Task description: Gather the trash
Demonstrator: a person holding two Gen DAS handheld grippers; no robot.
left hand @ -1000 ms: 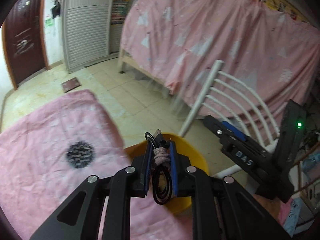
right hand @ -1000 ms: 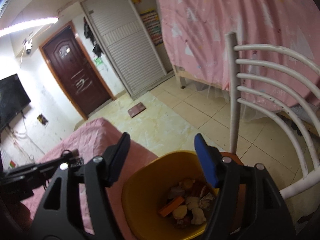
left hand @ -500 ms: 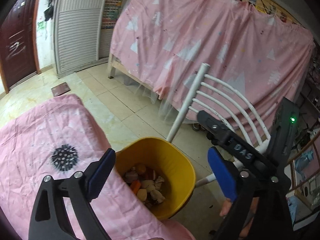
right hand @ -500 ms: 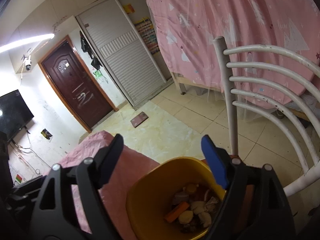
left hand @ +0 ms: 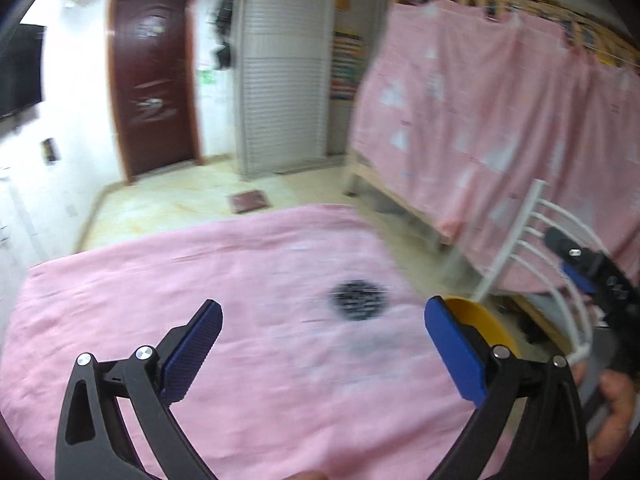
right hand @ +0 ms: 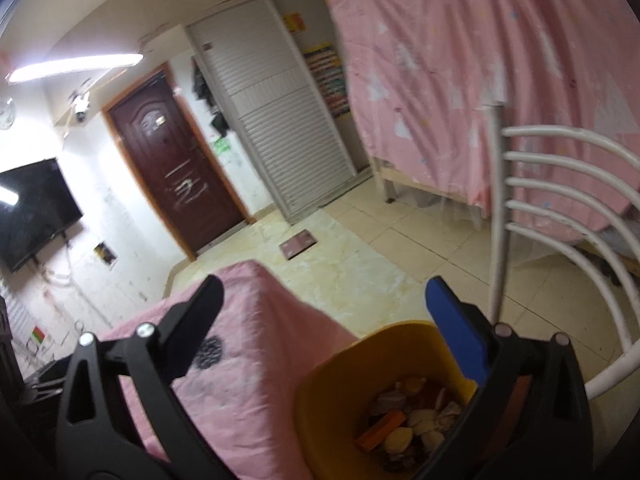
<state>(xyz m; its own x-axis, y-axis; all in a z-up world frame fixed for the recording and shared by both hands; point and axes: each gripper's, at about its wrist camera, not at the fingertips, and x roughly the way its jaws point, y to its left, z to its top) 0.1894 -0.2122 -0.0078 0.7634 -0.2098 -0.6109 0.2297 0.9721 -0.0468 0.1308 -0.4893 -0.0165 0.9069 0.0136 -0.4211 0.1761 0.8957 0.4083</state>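
A: Item one, left gripper (left hand: pixel 322 322). Condition?

B: Jaws spreading wide, nothing between them. Ahead of the jaws lies the desk (left hand: pixel 120 300) under its pink cloth, bare but for a dark round patch (left hand: pixel 357 300) just beyond the right jaw. That view is smeared, so small scraps could escape me.

A: Item two, right gripper (right hand: pixel 322 302).

B: Jaws likewise opening, nothing between the pads. Below and between them, nearer the right jaw, stands the yellow bin (right hand: pixel 332 392), beside the desk corner.

A: Contents of the bin?

B: The trash (right hand: pixel 416 420): pale crumpled bits, an orange stick-like piece, brownish scraps, heaped at the bottom. None of it touches either jaw.

A: Other fixtures?

B: White chair (right hand: pixel 560 208) to the right of the right jaw, just behind the bin; pink curtain (right hand: pixel 480 60) beyond it; dark door (right hand: pixel 176 168) far ahead of the left jaw.

A: Progress on the collection?

B: My reading: nearly done, perhaps done. Trash sits in the bin, both grippers carry nothing, and the cloth shows no loose litter that I can make out. The dark patch I cannot identify: print, stain or object.

A: Remaining?

B: Checking that patch and the floor, if anything.
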